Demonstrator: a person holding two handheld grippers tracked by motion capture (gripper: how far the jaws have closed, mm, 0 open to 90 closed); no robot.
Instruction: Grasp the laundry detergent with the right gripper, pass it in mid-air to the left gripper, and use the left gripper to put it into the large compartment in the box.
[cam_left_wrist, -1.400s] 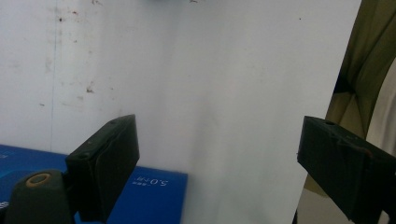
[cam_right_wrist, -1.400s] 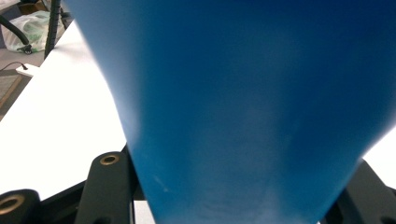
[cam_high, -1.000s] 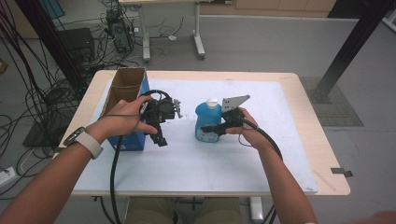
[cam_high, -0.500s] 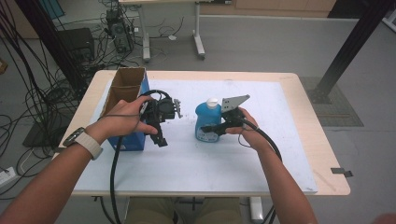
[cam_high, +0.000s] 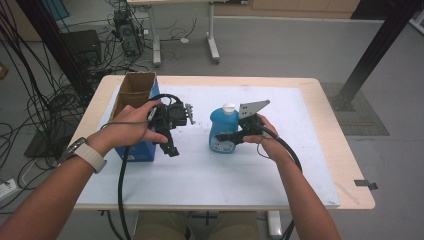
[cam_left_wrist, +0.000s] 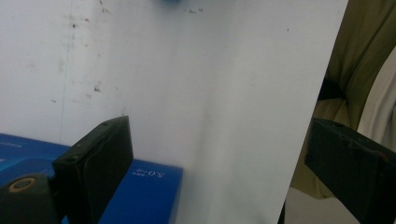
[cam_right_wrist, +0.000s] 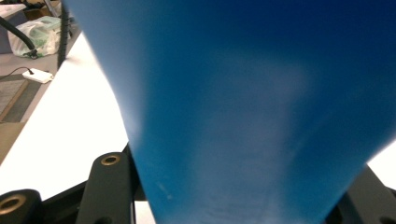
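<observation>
A white-topped table (cam_high: 280, 175) carries an open blue cardboard box (cam_high: 136, 107) at its left and, near the middle, a blue plastic bottle (cam_high: 223, 131) with a white cap (cam_high: 228, 107), standing upright. The right gripper (cam_high: 226, 136) is clamped on the bottle's lower body, its jaws flanking the blue wall in the right gripper view (cam_right_wrist: 243, 116). The bottle is probably rigid enough to bear the squeeze but smooth and a little slippery, and if liquid is inside (level not visible) it will be bottom-heavy; the waist below the shoulder looks the safest hold. The left gripper (cam_high: 167, 137) hangs beside the box with its jaws spread, just opened wider, nothing between them.
</observation>
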